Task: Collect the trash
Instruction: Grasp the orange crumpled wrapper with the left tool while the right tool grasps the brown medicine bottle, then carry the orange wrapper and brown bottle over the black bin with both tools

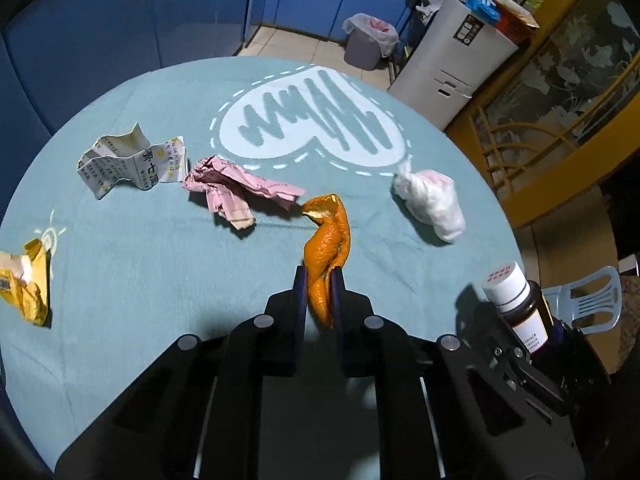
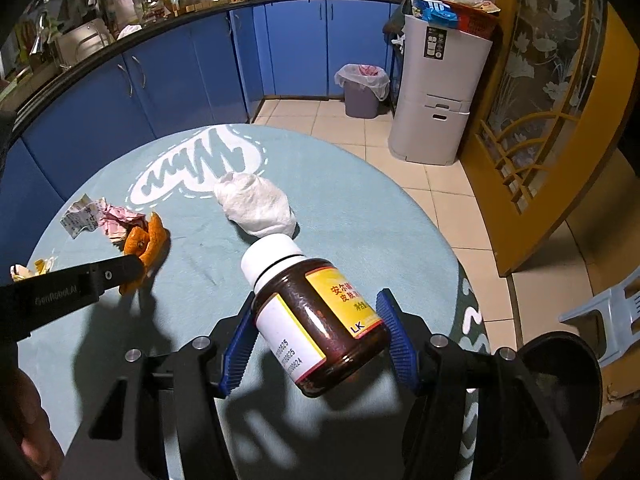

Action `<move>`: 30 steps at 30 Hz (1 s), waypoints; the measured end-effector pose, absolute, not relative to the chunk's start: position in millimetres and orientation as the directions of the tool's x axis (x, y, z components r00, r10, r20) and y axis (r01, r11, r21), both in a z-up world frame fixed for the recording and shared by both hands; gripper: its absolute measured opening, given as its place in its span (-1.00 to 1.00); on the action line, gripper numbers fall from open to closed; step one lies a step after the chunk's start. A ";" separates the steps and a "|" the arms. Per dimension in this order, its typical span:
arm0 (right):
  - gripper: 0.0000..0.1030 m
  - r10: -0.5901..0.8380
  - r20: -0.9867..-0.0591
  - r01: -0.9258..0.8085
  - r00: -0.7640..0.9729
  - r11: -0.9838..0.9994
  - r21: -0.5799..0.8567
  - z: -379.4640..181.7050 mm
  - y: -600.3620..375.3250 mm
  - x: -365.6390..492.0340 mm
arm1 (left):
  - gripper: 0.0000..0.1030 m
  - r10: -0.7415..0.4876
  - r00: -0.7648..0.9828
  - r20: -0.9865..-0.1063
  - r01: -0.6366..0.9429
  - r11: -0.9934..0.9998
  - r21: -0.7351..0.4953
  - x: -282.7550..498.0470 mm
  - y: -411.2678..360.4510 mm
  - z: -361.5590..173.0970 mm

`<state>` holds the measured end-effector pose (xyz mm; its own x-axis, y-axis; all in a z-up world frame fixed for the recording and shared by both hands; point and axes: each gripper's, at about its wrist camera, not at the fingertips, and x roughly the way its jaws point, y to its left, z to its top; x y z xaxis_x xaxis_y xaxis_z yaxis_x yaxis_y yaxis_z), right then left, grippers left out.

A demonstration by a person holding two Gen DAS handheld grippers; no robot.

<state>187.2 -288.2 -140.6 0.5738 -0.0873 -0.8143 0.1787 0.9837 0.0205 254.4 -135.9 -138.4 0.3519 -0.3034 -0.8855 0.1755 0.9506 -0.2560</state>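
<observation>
— What have you got, and where is it?

— My left gripper (image 1: 319, 280) is pinched tight on the orange peel (image 1: 327, 252). I have it by its lower end; the rest curls up and forward past my tips, above the teal tablecloth (image 1: 140, 272). My right gripper (image 2: 318, 326) stands about half open, its blue pads (image 2: 394, 330) pressed on either side of a brown bottle (image 2: 320, 320) with a white cap (image 2: 272, 258), tipped up off the cloth.

— How do they handle?

— The peel looks light, limp and a little slick on its skin, so I judge it could slide or tear if swung; a grip low on the thick fold seems safest. The bottle seems stiff and heavier, glossy, likely to slip if the pads sit on the label edge. Around the belly is the place.

— And what is left on the table?

— A crumpled pink paper (image 1: 236, 192) just beyond the peel, a creased white carton (image 1: 128, 162) left of it, a yellow wrapper (image 1: 28, 284) at the near left edge, and a white tissue wad (image 1: 430, 200) off to the right. All soft and light, best taken across the bulk.

— Where does it go?

— Probably the lined bin (image 2: 362, 90) on the floor beyond the table.
</observation>
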 end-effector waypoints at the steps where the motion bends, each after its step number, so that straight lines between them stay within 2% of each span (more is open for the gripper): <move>1: 0.11 -0.087 -0.812 0.177 0.576 0.984 0.020 -138.4 -287.6 184.8 | -0.76 -0.304 0.358 -0.883 0.180 0.950 -0.254 250.5 -137.0 -135.2; 30: 0.11 -0.100 -0.753 0.204 0.650 0.978 0.046 -92.1 -297.4 128.5 | -0.76 -0.337 0.437 -0.834 0.277 0.932 -0.231 186.0 -154.2 -82.7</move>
<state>128.5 -297.4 -92.1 0.6498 -0.1004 -0.7535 0.2039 0.9779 0.0456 186.0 -154.2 -82.7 0.4372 -0.3369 -0.8339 0.2774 0.9325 -0.2313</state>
